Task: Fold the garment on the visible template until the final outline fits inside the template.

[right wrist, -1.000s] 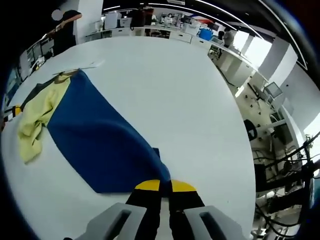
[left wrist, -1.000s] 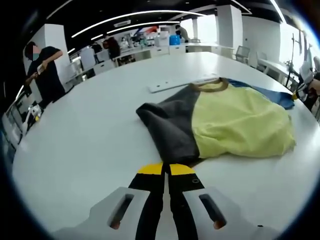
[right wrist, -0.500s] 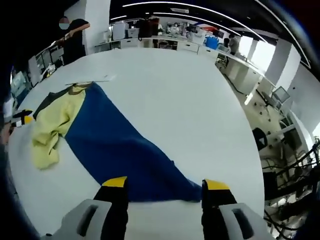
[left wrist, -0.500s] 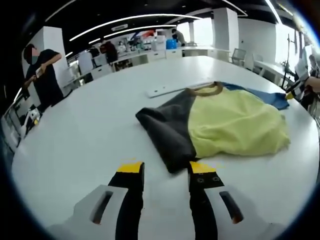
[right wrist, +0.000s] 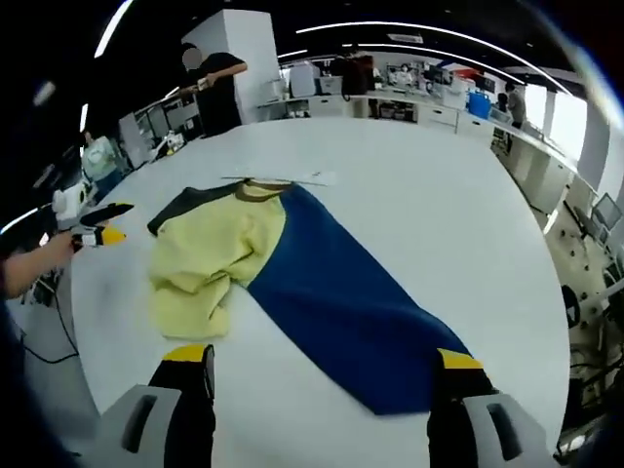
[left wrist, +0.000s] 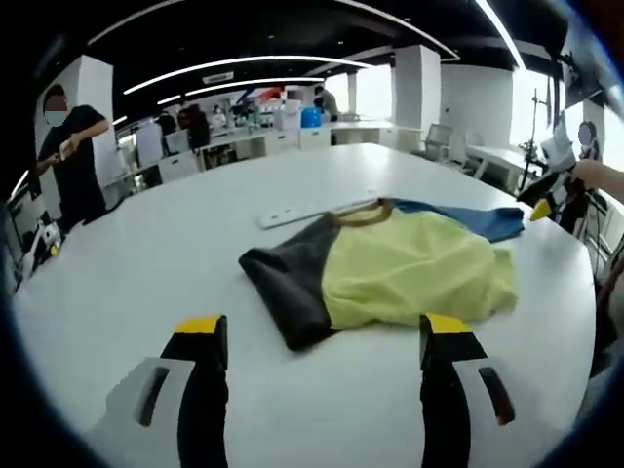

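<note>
White tabletop runs across most of the left gripper view, round and bare at the left. At the far left of that frame a person in dark clothes stands beyond the table's edge. In the lower part of the frame the left gripper has its jaws spread wide, yellow tips up, with nothing between them and apart from the cloth. At centre lies the garment, rumpled on the table: a dark grey part at its left, a pale yellow part in the middle, a brown collar at its top edge, and a blue part trailing off to the right. Just above the collar a thin white flat strip lies on the table. At the right edge of the frame the other gripper, held by a hand, shows near the blue end.

In the right gripper view, a hand at the left edge holds the other gripper with its yellow-tipped jaws. Right of it the garment lies across the table: yellow and bunched at centre left, blue stretching down to the lower right. The right gripper has its jaws spread wide and empty, the right-hand tip at the blue end's corner; whether it touches is unclear. A person in dark clothes stands at the upper left.
</note>
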{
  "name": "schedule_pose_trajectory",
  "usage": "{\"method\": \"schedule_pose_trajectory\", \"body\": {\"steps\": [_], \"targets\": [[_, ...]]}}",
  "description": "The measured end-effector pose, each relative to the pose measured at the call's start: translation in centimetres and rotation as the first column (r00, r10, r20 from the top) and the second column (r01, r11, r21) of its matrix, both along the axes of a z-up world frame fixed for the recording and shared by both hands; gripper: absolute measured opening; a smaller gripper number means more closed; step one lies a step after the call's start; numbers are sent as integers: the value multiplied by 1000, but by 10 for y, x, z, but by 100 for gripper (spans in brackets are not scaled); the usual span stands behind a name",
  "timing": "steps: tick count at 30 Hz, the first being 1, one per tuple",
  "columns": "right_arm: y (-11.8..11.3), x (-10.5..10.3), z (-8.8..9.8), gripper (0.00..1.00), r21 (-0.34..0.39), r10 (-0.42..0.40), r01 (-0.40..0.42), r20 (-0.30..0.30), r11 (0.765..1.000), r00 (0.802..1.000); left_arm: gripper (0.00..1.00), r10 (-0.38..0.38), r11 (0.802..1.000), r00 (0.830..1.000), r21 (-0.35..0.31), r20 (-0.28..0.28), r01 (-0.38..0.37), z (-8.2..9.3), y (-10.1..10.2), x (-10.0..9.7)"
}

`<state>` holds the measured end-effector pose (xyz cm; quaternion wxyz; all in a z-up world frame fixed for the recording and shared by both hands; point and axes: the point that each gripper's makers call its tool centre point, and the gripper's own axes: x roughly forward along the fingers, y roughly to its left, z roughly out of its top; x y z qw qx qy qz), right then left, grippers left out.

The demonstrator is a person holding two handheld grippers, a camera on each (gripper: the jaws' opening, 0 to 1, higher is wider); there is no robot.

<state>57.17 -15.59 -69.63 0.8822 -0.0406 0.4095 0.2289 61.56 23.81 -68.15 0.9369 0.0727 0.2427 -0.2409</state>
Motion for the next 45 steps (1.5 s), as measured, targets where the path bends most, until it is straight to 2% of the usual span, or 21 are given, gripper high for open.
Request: {"method": "schedule_pose_trajectory", "body": {"steps": [5, 7, 12, 20, 24, 28, 30, 33, 34, 40, 45], "targets": [[33, -8, 6, 90, 17, 98, -98, 13, 995, 995, 91, -55, 998, 998, -19, 0, 55, 7, -10, -20], [48, -12, 7, 90, 18, 149, -149, 20, 989, 989, 94, -62, 997, 998, -43, 5, 62, 11, -11, -26], [76, -16, 4, 87, 24, 226, -226, 26, 974, 974, 98, -68, 996, 998, -54, 7, 68, 14, -13, -38], [124, -24, -9, 78, 61, 328, -330, 40, 942, 944, 99, -87, 995, 996, -48, 27, 88, 21, -20, -54], [148, -32, -15, 67, 66, 388, -392, 61, 918, 920, 99, -93, 994, 995, -48, 25, 94, 21, -21, -59], [161, -33, -22, 59, 30, 420, -424, 89, 905, 903, 99, -97, 994, 995, -41, 22, 98, 21, -22, -67], [168, -33, -25, 56, 26, 422, -426, 95, 904, 901, 99, -104, 994, 994, -34, 23, 105, 20, -23, -71], [176, -33, -29, 51, 19, 446, -450, 108, 893, 888, 98, -108, 994, 994, -31, 24, 108, 20, -23, -76], [179, -34, -33, 49, 13, 462, -465, 103, 885, 881, 98, -105, 994, 994, -30, 19, 106, 19, -23, -78], [187, -35, -45, 42, -4, 485, -487, 91, 873, 870, 97, -115, 993, 993, -30, 5, 115, 18, -24, -89], [191, -33, -52, 34, -49, 502, -500, 98, 865, 859, 97, -122, 992, 993, -22, 6, 122, 19, -24, -94]]}}
